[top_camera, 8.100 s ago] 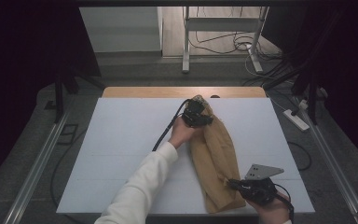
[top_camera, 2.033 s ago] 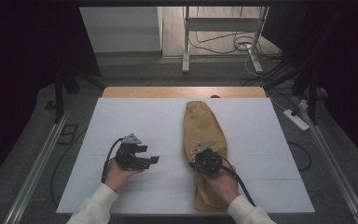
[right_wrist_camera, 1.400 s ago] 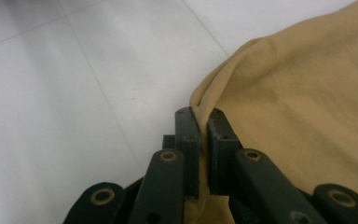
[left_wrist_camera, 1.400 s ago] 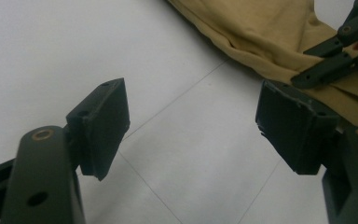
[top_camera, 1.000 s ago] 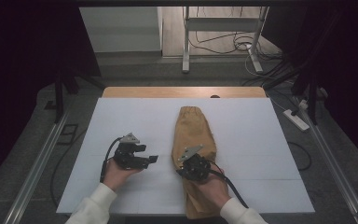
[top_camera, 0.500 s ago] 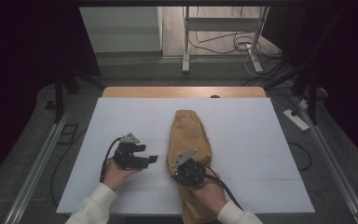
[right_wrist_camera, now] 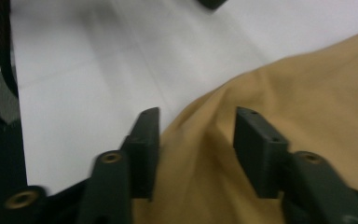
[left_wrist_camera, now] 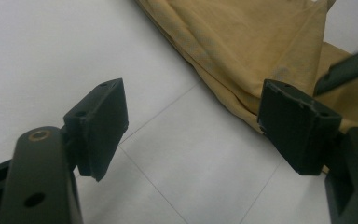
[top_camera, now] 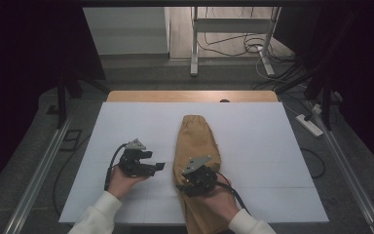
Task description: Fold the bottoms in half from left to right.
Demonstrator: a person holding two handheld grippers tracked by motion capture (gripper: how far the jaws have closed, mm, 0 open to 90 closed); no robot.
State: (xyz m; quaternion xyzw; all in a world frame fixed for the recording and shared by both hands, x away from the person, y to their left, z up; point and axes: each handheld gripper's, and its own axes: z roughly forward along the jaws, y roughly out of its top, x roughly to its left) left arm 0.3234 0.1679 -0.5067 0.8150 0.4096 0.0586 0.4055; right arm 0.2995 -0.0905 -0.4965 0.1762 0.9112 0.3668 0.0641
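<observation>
On worktop (top_camera: 272, 146), right gripper (right_wrist_camera: 193, 140) just parted over cloth (top_camera: 197, 146), gripping nothing; left gripper (left_wrist_camera: 191, 130) wide, empty. Risk: pinching too little, fold slipping free.

overhead forward-down, gripper views close, tabletop shared

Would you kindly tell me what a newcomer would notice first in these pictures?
A long tan cloth lies lengthwise down the middle of the white table. The right gripper sits over its near part, fingers just opened, cloth beneath them. The left gripper waits open beside it.
</observation>
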